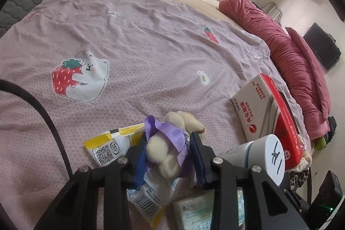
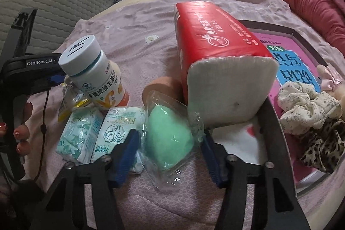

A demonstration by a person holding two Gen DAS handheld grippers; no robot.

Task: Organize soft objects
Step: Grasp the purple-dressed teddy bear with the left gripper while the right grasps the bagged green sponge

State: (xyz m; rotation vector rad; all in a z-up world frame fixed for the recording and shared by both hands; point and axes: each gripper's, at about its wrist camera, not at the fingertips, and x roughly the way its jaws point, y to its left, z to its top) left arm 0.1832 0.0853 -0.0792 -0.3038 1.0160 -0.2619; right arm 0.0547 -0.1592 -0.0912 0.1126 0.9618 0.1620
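Bed (image 1: 133, 40), pink printed cover, red quilt (image 1: 297, 61) along far edge. Left gripper (image 1: 167, 154): jaws narrowed onto cream plush (image 1: 159, 152) in purple cloth, pads pressing both sides, above yellow sachet (image 1: 107, 143). Right gripper (image 2: 170, 146): jaws flanking wrapped green sponge (image 2: 170, 135), contact unclear. Nearby: tissue pack (image 2: 215, 44), vitamin bottle (image 2: 94, 77), pocket tissues (image 2: 75, 133), scrunchie (image 2: 308, 107).

My left gripper (image 1: 168, 156), black-armed with blue pads, angles downward, jaws clamped on what sits between them. My right gripper (image 2: 170, 154) tilts down likewise, pads pressing in. My hand (image 2: 20, 133), nails painted red, grips the left handle.
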